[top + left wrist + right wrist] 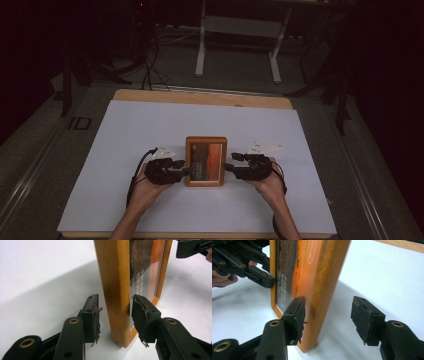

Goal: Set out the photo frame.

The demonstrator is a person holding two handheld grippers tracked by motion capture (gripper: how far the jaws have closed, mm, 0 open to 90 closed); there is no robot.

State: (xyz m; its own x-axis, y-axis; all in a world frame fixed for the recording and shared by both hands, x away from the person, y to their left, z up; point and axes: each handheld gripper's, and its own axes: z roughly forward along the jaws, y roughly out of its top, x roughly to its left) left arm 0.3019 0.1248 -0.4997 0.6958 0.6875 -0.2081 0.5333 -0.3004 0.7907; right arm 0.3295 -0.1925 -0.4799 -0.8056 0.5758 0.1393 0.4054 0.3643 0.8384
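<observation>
A wooden picture frame (205, 161) stands in the middle of the white bench (150, 130). The left hand-held gripper (116, 315) and right hand-held gripper (328, 317) sit around its sides, both wide apart, gripping nothing yet.

A white sheet (150, 130) covers the wooden table (200, 97); a white-legged stand (239, 30) rises at twelve o'clock beyond it.
</observation>
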